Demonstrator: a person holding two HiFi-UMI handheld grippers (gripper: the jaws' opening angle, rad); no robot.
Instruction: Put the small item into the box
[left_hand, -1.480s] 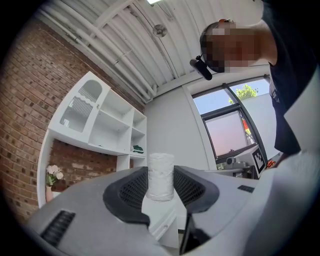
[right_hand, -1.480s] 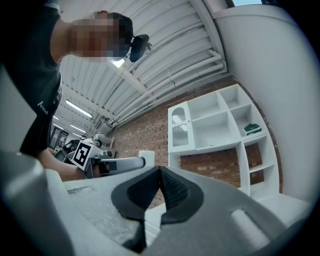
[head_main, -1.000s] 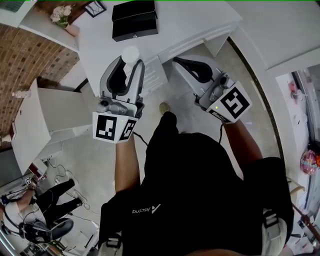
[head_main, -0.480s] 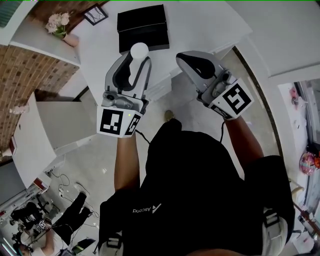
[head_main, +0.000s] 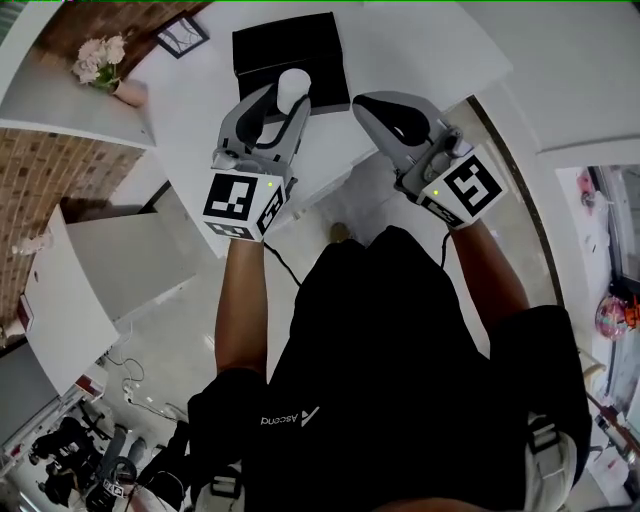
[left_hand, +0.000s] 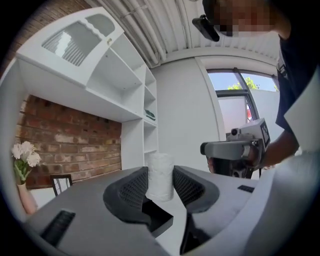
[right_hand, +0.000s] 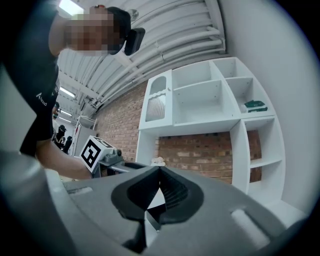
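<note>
In the head view my left gripper (head_main: 290, 97) is shut on a small white cylinder (head_main: 293, 84), held upright over the near edge of the black box (head_main: 285, 42) on the white table (head_main: 420, 45). The left gripper view shows the white cylinder (left_hand: 160, 176) pinched between the two dark pads of my left gripper (left_hand: 160, 189), with a corner of the black box (left_hand: 156, 218) below it. To the right of the box my right gripper (head_main: 366, 106) is shut with nothing in it. In the right gripper view the jaws of my right gripper (right_hand: 159, 174) meet.
A vase of pale flowers (head_main: 98, 62) and a small dark picture frame (head_main: 182, 34) stand at the table's back left. White shelving (right_hand: 215, 100) against a brick wall rises behind the table. A white cabinet (head_main: 80, 290) is on the left. People (head_main: 90, 470) are on the floor at lower left.
Both grippers have moved forward over the table toward the black box. The white cylinder, still held in the left gripper, has gone from short of the box to over its near edge.
</note>
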